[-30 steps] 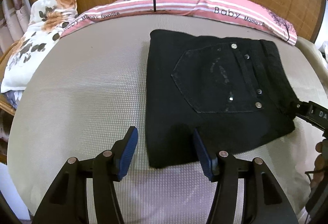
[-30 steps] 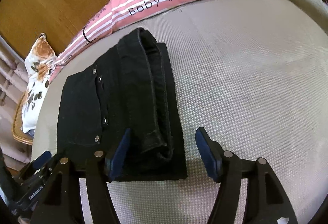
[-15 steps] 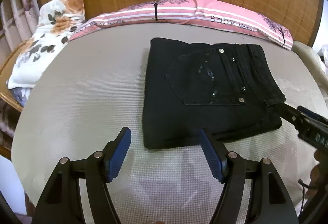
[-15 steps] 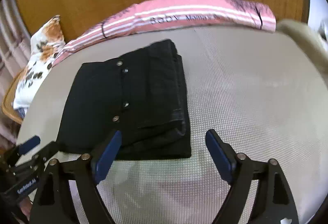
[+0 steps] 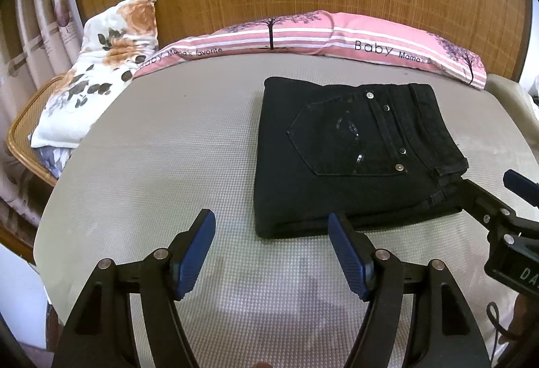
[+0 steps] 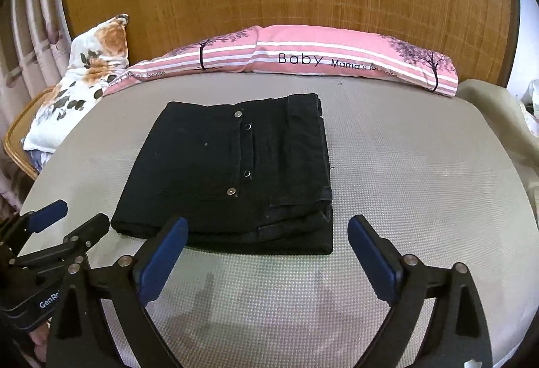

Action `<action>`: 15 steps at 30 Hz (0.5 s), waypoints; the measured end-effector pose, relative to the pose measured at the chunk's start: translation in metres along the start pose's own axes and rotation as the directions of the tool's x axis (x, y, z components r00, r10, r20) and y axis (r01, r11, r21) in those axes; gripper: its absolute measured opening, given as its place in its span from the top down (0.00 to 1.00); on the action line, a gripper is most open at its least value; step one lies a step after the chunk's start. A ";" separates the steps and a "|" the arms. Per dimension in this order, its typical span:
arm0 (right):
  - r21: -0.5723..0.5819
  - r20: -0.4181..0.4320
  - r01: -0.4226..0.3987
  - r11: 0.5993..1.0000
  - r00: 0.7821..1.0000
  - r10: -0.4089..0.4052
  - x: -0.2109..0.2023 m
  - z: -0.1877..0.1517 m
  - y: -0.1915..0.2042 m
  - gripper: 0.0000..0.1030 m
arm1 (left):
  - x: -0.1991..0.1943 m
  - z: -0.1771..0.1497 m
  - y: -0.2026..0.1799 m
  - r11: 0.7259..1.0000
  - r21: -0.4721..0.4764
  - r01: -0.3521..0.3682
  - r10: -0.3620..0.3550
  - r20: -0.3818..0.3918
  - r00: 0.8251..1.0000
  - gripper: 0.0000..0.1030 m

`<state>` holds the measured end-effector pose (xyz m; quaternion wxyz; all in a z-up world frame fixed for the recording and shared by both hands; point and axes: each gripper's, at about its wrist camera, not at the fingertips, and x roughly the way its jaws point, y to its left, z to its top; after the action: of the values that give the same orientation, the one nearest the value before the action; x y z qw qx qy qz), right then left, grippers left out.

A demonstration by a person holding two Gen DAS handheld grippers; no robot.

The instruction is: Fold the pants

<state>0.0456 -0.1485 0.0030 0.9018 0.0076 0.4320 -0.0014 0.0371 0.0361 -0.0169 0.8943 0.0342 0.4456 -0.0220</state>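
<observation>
Black pants (image 5: 353, 156) (image 6: 232, 172) lie folded into a flat rectangle on the grey mattress, back pocket and rivets facing up. My left gripper (image 5: 271, 233) hangs open above the mattress just short of the fold's near left corner, nothing between its blue pads. My right gripper (image 6: 267, 240) is back from the fold's near edge; its jaws are opening and nothing is between them. Each gripper shows in the other's view: the right one (image 5: 498, 199) at the pants' right edge, the left one (image 6: 67, 226) at the lower left.
The grey mattress (image 5: 168, 149) (image 6: 421, 166) extends around the pants. A pink striped pillow (image 5: 337, 34) (image 6: 320, 55) lies along the wooden headboard. A floral pillow (image 5: 97, 75) rests at the far left over a wicker edge. A pale cushion (image 6: 495, 112) sits at the right.
Both grippers have let go of the pants and drawn back and up from them. The right gripper's jaws have widened and its view has rolled level. The pants lie still.
</observation>
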 end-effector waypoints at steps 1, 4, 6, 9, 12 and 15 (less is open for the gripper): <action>-0.004 0.002 0.002 1.000 1.000 -0.002 -0.001 0.000 0.001 0.08 | 0.000 0.000 0.000 1.000 -0.001 -0.001 0.001 0.000 1.000 0.32; -0.004 0.002 0.012 1.000 1.000 -0.012 -0.002 -0.001 0.003 0.08 | -0.002 -0.002 0.000 1.000 -0.004 0.001 -0.001 -0.001 1.000 0.32; 0.005 -0.007 0.009 1.000 1.000 -0.009 -0.003 -0.002 0.002 0.08 | -0.002 -0.002 0.000 1.000 -0.003 -0.001 0.001 -0.001 1.000 0.32; 0.006 -0.015 0.012 1.000 1.000 -0.012 -0.003 -0.003 0.002 0.07 | -0.003 -0.003 0.001 1.000 -0.006 0.001 -0.001 -0.005 1.000 0.32; 0.001 -0.018 0.018 1.000 1.000 -0.018 -0.004 -0.003 0.003 0.08 | -0.003 -0.004 0.000 1.000 -0.009 0.004 -0.004 -0.009 1.000 0.32; 0.000 -0.019 0.020 1.000 1.000 -0.020 -0.004 -0.004 0.004 0.07 | -0.004 -0.005 -0.001 1.000 -0.006 0.004 -0.004 -0.009 1.000 0.32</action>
<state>0.0402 -0.1445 0.0038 0.8977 0.0036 0.4405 -0.0105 0.0302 0.0356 -0.0169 0.8924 0.0309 0.4496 -0.0224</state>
